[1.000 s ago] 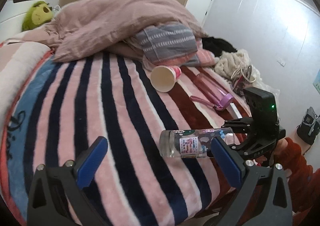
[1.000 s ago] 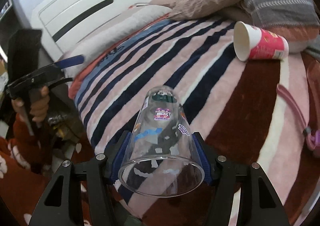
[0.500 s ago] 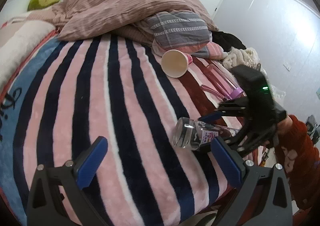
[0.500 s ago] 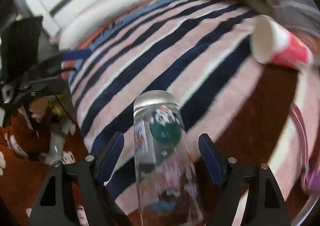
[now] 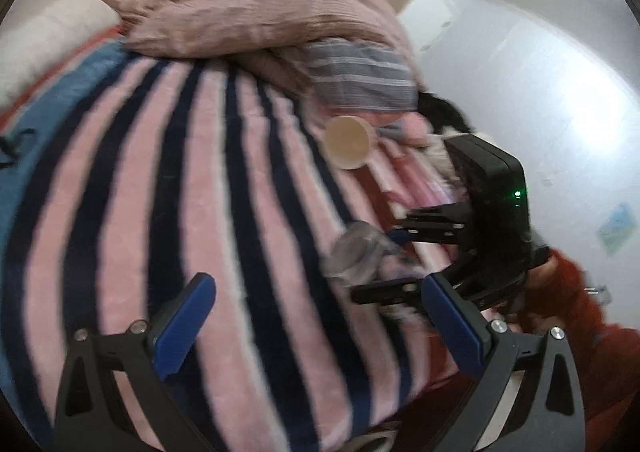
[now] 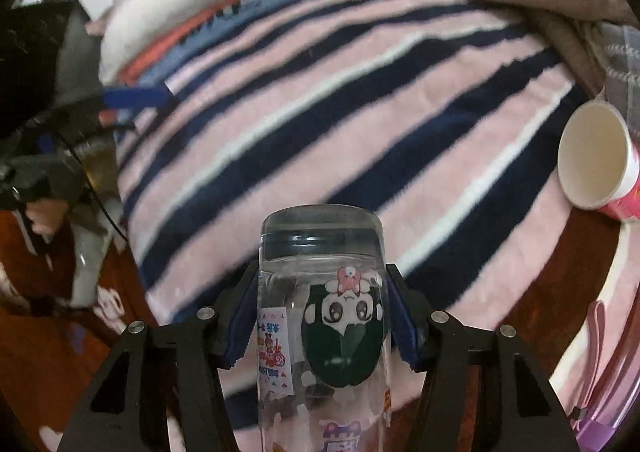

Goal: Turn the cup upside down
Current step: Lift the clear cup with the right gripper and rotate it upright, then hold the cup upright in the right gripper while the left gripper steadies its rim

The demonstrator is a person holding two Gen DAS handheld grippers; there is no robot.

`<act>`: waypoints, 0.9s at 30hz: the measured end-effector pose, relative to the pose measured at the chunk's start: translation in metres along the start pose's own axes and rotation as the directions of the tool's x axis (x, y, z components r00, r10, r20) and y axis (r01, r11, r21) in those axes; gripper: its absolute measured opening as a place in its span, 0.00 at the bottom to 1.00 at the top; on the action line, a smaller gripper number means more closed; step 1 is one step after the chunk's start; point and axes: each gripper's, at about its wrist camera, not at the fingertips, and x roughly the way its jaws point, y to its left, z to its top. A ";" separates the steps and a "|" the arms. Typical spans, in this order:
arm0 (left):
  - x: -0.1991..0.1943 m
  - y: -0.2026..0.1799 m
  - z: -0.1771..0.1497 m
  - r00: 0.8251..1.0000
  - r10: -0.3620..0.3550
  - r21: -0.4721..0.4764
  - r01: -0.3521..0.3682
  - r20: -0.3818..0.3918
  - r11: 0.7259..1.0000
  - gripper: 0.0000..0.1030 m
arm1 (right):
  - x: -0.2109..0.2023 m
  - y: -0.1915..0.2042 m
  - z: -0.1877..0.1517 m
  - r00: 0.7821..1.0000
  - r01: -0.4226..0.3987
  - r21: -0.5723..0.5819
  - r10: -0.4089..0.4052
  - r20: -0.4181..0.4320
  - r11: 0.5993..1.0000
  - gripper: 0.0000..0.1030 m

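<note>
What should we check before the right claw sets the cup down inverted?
1. Right claw shut on the cup: ok.
2. Cup base faces away from the camera, stickers look inverted: ok.
3. Cup rim: out of frame, cannot tell.
4. Blanket ahead of the cup bare: ok, though soft, so it may tip.
5. Paper cup lies on its side, apart from the cup: ok.
6. Left claw open, holding nothing: ok.

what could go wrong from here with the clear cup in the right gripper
1. The right gripper pinches the smooth clear cup only at its sides, so it may slip while turning.
2. The blanket is soft and humped; set down there, the cup could tip.
3. The paper cup lies nearby and could get knocked.
</note>
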 end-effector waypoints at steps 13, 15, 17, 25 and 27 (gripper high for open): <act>0.004 -0.003 0.052 0.985 -0.174 0.036 0.173 0.024 0.984 0.99 | -0.048 0.052 0.044 0.967 -0.010 -0.042 0.021 0.254 0.999 0.53; 0.009 -0.002 0.061 0.980 -0.198 0.021 0.197 0.017 0.980 0.99 | -0.052 0.056 0.047 0.957 0.005 -0.040 0.007 0.290 0.999 0.53; 0.011 0.001 0.068 0.971 -0.237 0.008 0.237 0.021 0.972 0.89 | -0.054 0.057 0.049 0.947 0.017 -0.028 -0.007 0.321 0.999 0.53; 0.010 -0.008 0.092 0.979 -0.203 0.045 0.203 0.014 0.978 0.64 | -0.064 0.056 0.043 0.862 0.113 0.032 -0.114 0.494 0.993 0.53; 0.012 -0.008 0.093 0.987 -0.163 0.058 0.162 0.006 0.985 0.64 | -0.063 0.054 0.042 0.832 0.142 0.051 -0.147 0.535 0.989 0.53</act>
